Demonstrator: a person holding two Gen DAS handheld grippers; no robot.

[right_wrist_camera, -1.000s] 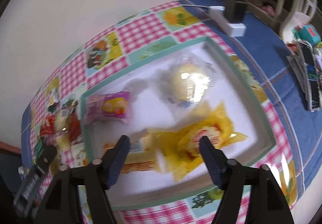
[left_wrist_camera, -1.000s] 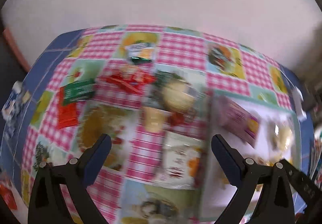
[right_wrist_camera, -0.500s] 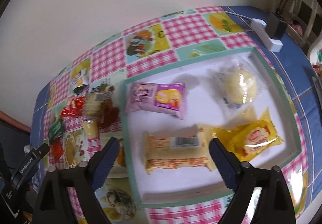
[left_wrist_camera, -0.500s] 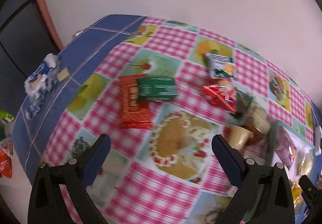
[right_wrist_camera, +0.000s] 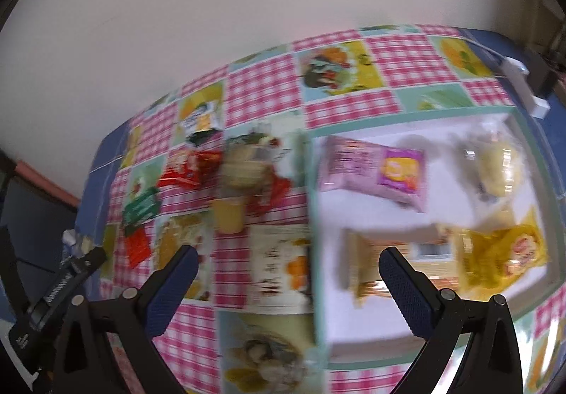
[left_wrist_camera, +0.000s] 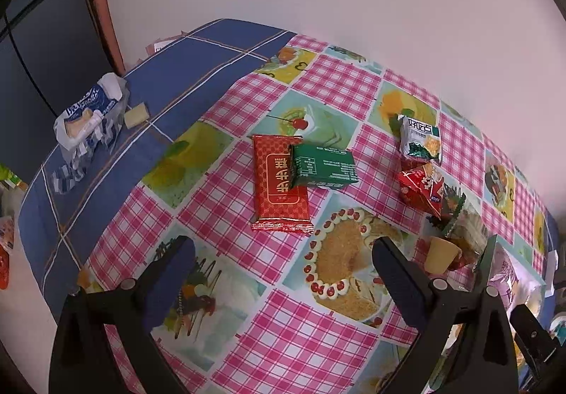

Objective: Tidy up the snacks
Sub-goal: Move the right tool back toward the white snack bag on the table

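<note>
Both your grippers, left gripper [left_wrist_camera: 283, 273] and right gripper [right_wrist_camera: 288, 272], gape empty; the flat red foil packet [left_wrist_camera: 281, 181] beside the white teal-rimmed tray [right_wrist_camera: 534, 146] likely awaits sorting.

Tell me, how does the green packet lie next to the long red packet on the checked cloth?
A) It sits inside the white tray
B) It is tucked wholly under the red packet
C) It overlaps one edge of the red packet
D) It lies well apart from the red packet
C: in the left wrist view the green packet covers part of the red packet's right edge.
</note>
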